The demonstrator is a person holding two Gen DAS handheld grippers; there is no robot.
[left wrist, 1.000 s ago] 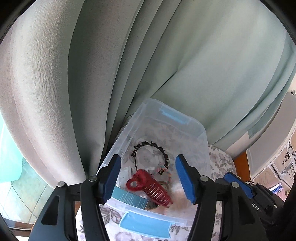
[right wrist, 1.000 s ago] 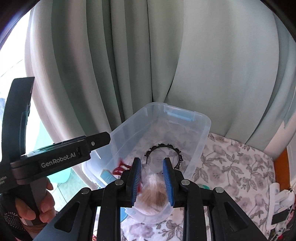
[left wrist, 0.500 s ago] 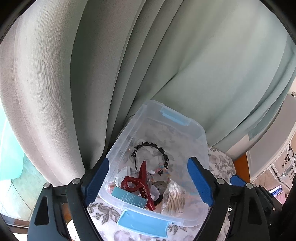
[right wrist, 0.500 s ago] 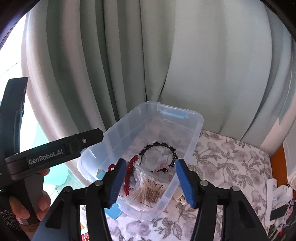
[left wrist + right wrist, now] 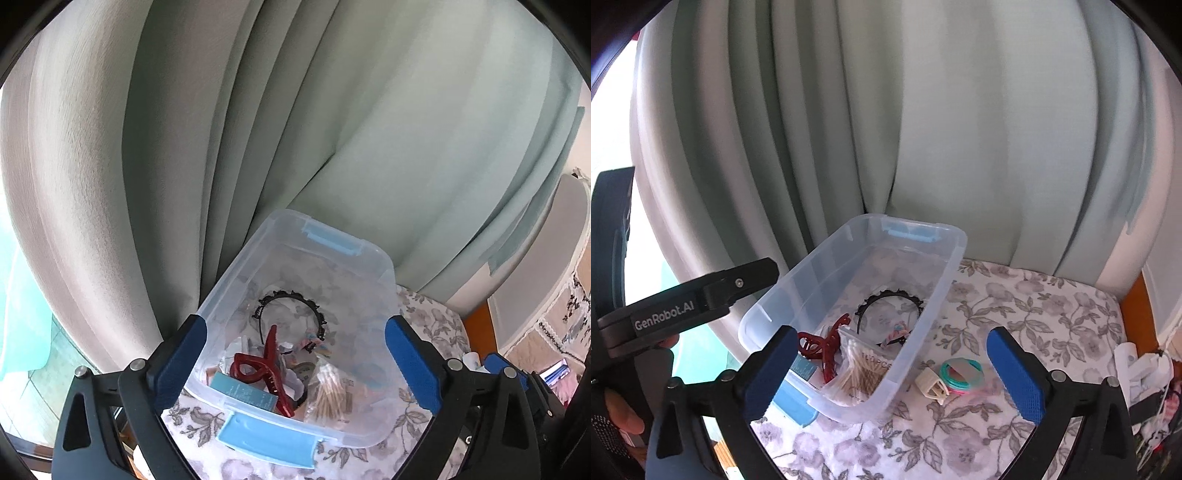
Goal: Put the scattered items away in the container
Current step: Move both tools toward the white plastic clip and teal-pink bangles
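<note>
Left wrist view: the left gripper (image 5: 293,363), jaws just opened wide and empty, hangs over the clear plastic bin with blue latches (image 5: 384,275). Inside the bin lie a dark red claw clip (image 5: 264,369), a black scalloped headband (image 5: 291,310) and a clear bag of cotton swabs (image 5: 327,387).

Right wrist view: the right gripper (image 5: 890,371), jaws likewise just opened and holding nothing, faces a cream hair clip (image 5: 931,384) and coloured elastic bands (image 5: 962,374) still outside on the floral cloth (image 5: 1034,314). The left tool reads "GenRobot.AI".
</note>
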